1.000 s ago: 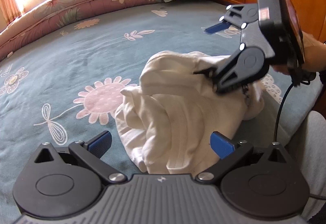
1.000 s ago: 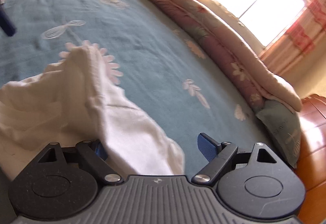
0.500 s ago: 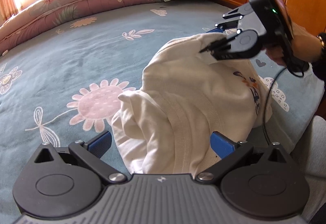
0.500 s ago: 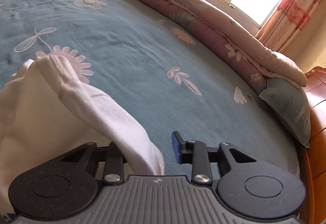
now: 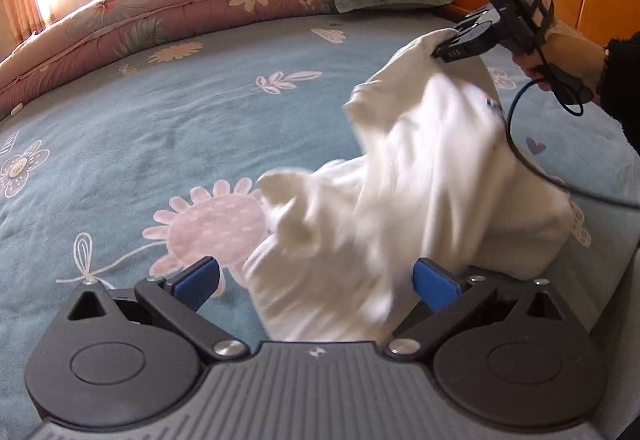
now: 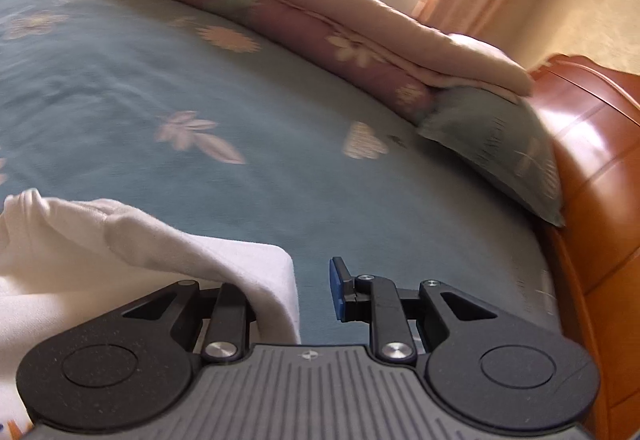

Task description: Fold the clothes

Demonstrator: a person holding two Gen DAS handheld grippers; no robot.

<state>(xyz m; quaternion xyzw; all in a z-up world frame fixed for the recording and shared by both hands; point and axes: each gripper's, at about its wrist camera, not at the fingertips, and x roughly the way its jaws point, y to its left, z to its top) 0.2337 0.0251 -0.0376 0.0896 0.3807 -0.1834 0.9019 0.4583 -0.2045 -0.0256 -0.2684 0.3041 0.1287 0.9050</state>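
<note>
White garment lifted off bed, pinched in right claw; left claw gaping, gripping nothing.

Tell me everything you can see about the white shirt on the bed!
The white shirt is soft, crumpled knit cloth with a small dark print near its top. Its lower part rests on the blue flowered bedspread. The right gripper pinches one edge and holds it up, so the cloth hangs like a tent. Its near end lies between the left gripper's open blue pads, which don't squeeze it.
</note>
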